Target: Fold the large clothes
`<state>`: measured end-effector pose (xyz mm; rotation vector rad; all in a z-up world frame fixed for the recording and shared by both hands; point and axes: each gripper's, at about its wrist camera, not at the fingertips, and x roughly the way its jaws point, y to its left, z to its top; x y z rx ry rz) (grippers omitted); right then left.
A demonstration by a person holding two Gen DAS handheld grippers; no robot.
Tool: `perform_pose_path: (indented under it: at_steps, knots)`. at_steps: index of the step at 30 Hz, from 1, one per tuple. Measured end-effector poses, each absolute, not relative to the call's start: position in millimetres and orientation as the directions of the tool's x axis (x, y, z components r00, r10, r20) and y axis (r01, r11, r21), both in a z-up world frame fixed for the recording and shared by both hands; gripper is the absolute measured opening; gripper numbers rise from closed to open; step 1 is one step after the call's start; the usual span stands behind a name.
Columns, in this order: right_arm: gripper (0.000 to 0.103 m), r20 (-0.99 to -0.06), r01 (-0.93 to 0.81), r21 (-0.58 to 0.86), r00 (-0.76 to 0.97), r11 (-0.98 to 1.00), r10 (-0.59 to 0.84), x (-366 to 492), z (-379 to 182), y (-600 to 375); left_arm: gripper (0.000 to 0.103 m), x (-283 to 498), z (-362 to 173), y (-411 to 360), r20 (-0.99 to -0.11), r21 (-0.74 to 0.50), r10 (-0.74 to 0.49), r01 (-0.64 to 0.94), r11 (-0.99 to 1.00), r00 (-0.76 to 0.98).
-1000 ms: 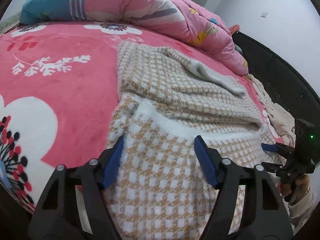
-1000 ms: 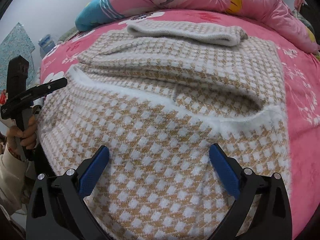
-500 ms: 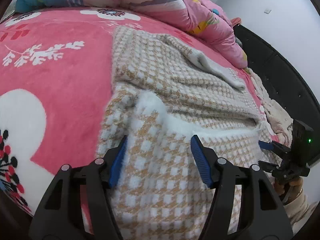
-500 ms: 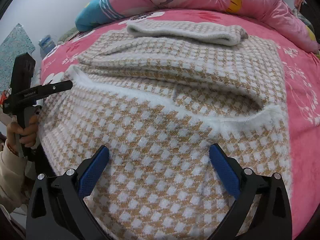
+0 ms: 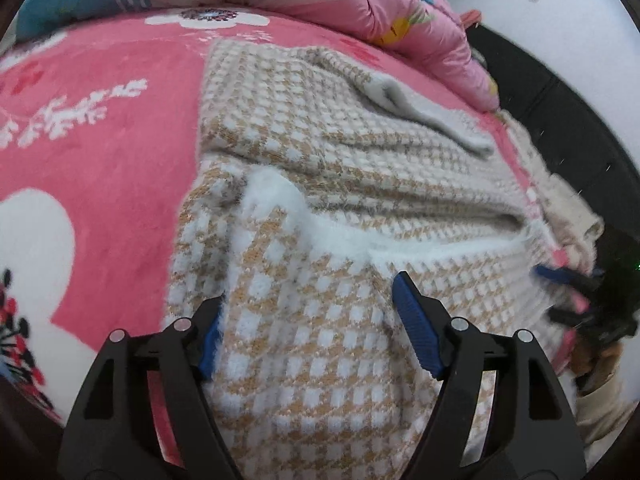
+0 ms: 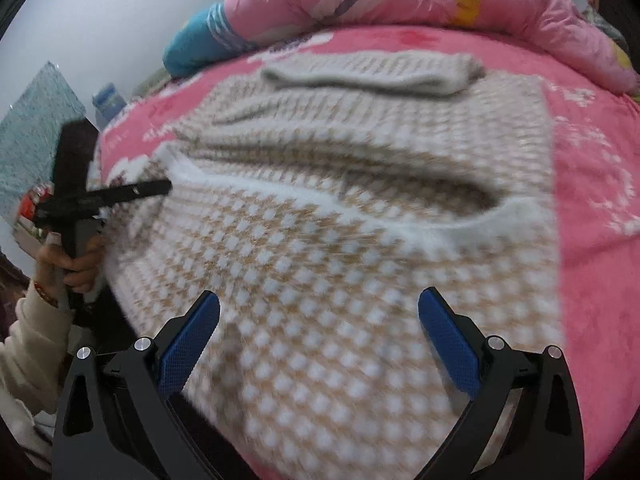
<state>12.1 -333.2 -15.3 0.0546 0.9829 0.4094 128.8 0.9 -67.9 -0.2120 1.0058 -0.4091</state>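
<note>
**Sweater spread on the bed, both jaws wide**

Left wrist view: one checked sweater (image 5: 320, 208) lies on the pink bed blanket (image 5: 100, 140), a raised fold of it between the left gripper (image 5: 308, 320) jaws, which are opening; its left pad touches the knit. One pink quilt (image 5: 380, 12) lies beyond.

Right wrist view: the right gripper (image 6: 320, 332) hovers with jaws wide, the blurred sweater (image 6: 360, 240) ahead and between them, untouched. One hand (image 6: 76, 260) left of them holds the other gripper.
</note>
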Motion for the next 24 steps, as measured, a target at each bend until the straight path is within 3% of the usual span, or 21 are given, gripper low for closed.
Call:
perform_pose_path:
  at_steps: [6,12,24]
  knots:
    - [0.097,-0.765,-0.199,0.202,0.579,0.959,0.281,6,11,-399,0.072,124,-67,-11,-0.810,-0.241,-0.328,0.234,0.942,0.486]
    - [0.097,-0.744,-0.195,0.288,0.571,0.938,0.347,35,2,-418,0.073,125,-67,-12,-0.819,-0.226,-0.306,0.217,0.950,0.485]
    - [0.077,-0.793,-0.233,0.309,0.471,0.922,0.385,38,-19,-416,0.077,128,-69,-21,-0.825,-0.202,-0.279,0.204,0.958,0.492]
